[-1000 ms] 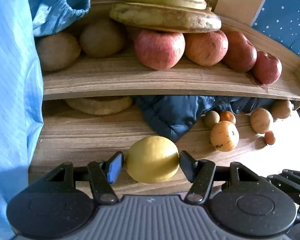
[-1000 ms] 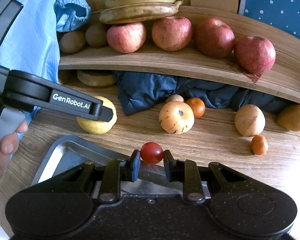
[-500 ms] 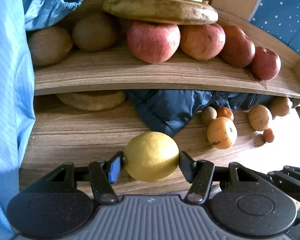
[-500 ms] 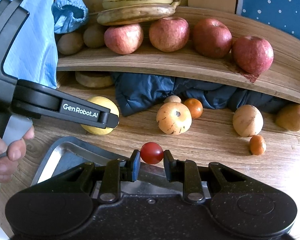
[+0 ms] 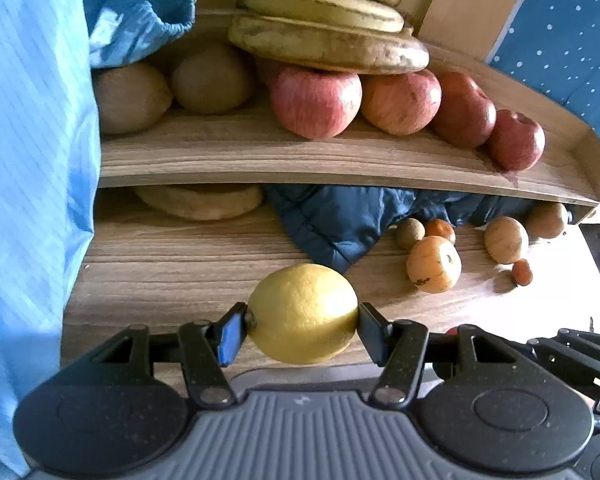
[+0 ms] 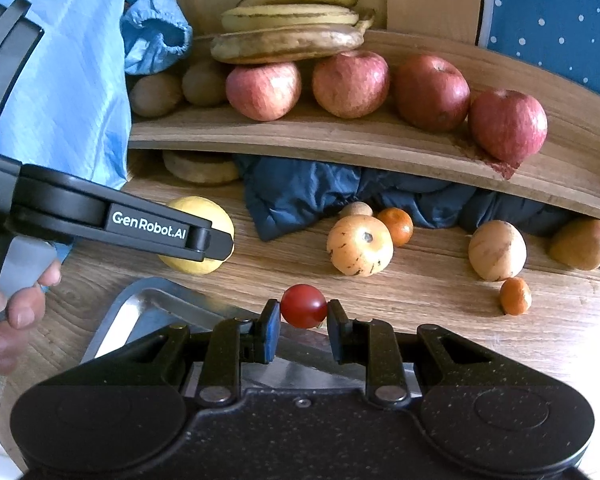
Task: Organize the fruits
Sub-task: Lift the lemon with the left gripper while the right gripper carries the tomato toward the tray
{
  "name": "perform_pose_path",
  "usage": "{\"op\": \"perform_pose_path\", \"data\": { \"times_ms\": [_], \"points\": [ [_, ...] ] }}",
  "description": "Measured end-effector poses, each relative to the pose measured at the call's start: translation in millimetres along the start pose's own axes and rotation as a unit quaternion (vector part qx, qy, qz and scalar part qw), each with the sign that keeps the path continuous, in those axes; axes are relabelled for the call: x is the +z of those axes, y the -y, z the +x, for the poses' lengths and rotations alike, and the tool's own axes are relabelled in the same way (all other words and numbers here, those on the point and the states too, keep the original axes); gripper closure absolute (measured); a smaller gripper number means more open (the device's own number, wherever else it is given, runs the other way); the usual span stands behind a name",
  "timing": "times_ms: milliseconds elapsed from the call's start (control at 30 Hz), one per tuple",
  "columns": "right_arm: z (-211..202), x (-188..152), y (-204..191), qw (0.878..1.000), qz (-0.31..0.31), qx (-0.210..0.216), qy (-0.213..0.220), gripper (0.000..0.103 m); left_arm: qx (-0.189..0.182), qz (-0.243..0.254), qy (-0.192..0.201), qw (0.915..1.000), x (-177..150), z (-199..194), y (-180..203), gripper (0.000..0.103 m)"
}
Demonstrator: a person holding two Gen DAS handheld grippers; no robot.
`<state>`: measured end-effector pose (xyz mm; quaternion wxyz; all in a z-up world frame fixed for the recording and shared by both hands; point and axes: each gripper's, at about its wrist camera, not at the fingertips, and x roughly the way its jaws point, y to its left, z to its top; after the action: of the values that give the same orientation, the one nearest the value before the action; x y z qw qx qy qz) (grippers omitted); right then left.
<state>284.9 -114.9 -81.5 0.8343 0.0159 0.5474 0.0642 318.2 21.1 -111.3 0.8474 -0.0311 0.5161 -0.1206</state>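
Left gripper (image 5: pixel 302 326): clamping the lemon (image 5: pixel 302 314) end to end, both pads pressing on its skin, just above the wooden tabletop (image 5: pixel 172 264).
Right gripper (image 6: pixel 303 318): pinching the cherry tomato (image 6: pixel 303 306) between narrow jaws, over the near edge of the metal tray (image 6: pixel 140 308).
Left gripper seen from the right: reaching in from the left, its finger crossing the lemon (image 6: pixel 198 236), a person's hand (image 6: pixel 8 312) wrapping the handle.
Tabletop fruit: lying loose to the right, a speckled yellow apple (image 6: pixel 359 245) touching a small orange (image 6: pixel 396 226), a tan round fruit (image 6: pixel 497 250) beside a tiny orange one (image 6: pixel 515 296), another tan fruit (image 6: pixel 580 243) under the shelf edge.
Dark blue cloth (image 6: pixel 300 196): bunching under the shelf, spilling onto the tabletop.
Wooden shelf (image 6: pixel 340 140): carrying four red apples (image 6: pixel 350 83) in a row, bananas (image 6: pixel 290 30) resting on top of the left ones, brown kiwis (image 6: pixel 204 82) at the left end.
Light blue sleeve (image 5: pixel 28 160): filling the left side.
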Motion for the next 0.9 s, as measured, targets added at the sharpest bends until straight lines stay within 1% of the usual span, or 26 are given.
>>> {"op": "perform_pose_path", "data": {
  "times_ms": [367, 900],
  "points": [
    [-17.3, -13.7, -16.7, 1.000, -0.002, 0.005, 0.004, 0.076, -0.009, 0.006, 0.003, 0.9999, -22.0, -25.8, -6.6, 0.040],
    [-34.3, -48.0, -49.5, 1.000, -0.010, 0.023, -0.017, 0.076, -0.027, 0.020, -0.021, 0.9992, -66.8, -45.2, -19.3, 0.040]
  ]
}}
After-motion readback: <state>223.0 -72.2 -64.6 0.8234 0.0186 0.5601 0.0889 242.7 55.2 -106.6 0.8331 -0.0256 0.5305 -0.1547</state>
